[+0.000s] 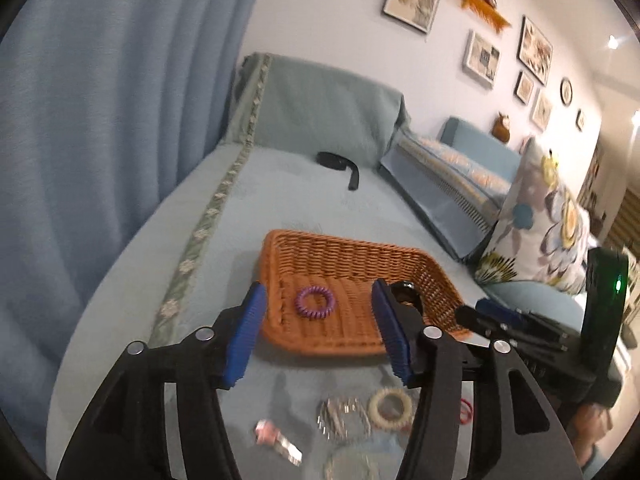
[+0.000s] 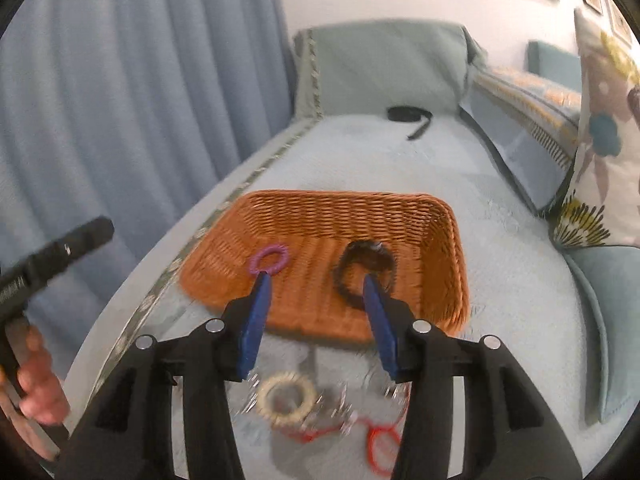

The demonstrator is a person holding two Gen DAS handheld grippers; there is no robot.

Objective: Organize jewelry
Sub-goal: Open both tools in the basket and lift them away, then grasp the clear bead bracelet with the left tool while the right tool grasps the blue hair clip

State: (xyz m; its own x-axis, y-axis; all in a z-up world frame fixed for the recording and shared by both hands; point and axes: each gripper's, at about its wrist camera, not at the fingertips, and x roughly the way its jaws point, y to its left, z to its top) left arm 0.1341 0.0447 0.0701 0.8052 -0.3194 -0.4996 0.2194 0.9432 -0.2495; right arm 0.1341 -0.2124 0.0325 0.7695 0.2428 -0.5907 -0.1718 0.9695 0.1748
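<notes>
Looking along your right gripper [image 2: 316, 282], you have its blue-padded fingers [image 2: 254, 320] spread wide and holding nothing, poised over the near edge of the shallow orange woven wicker basket [image 2: 320, 212] that sits on the pale blue sofa cover [image 2: 500, 264]; your left gripper [image 1: 318, 300] is likewise wide apart and empty, hovering just short of the same basket; inside it already lie a purple spiral coil hair tie [image 2: 269, 259] toward the left and a dark fuzzy black ring-shaped hair tie [image 2: 362, 270] toward the right, apart from each other; what remains for you sits loose on the sofa cover just in front of the basket, beneath your fingers: a cream spiral coil hair tie [image 1: 390, 403], a silvery beaded bracelet [image 1: 344, 416] touching it, a thin red elastic loop [image 2: 380, 446], and a small pink and silver hair clip [image 1: 276, 436] a little further left; a clear round piece at the bottom edge is too blurred to name; judge all of these as very light; the coil tie should be springy and forgiving, so pinch across one side of its ring; the bracelet looks limp and slippery, so close on a bunched section or it may slide out; the red loop is thin and lies flat, so press down into the soft cover to catch it.
</notes>
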